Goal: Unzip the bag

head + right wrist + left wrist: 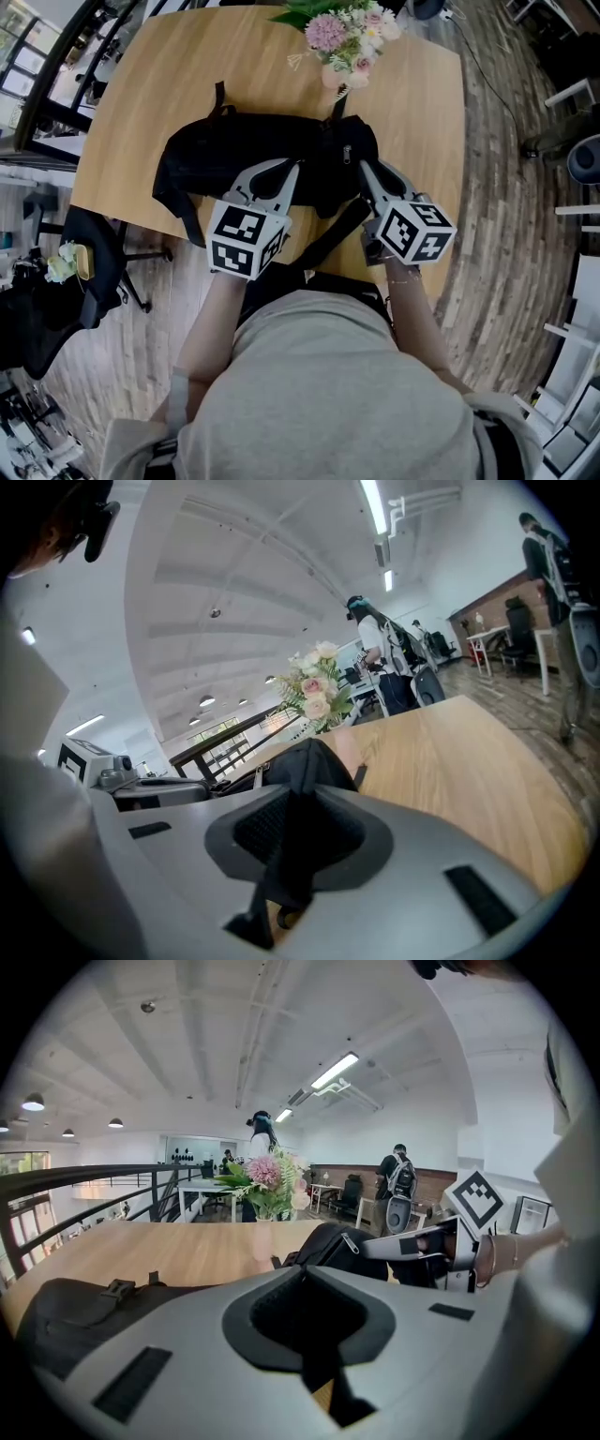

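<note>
A black bag (234,150) lies across the near part of a wooden table (178,66). My left gripper (279,169) sits at the bag's near edge, towards its middle, and in the left gripper view (302,1274) it is shut with black bag fabric in its jaws. At the bag's right end, my right gripper (364,169) is shut on a black fold or strap of the bag (305,761). A metal zipper pull (347,153) hangs free just left of the right gripper's tip; the zipper pull (351,1241) also shows from the left side.
A vase of pink and white flowers (342,37) stands on the table right behind the bag. A bag strap (328,239) hangs over the near table edge towards the person. A black chair (94,267) stands on the floor at left. People stand far back in the room.
</note>
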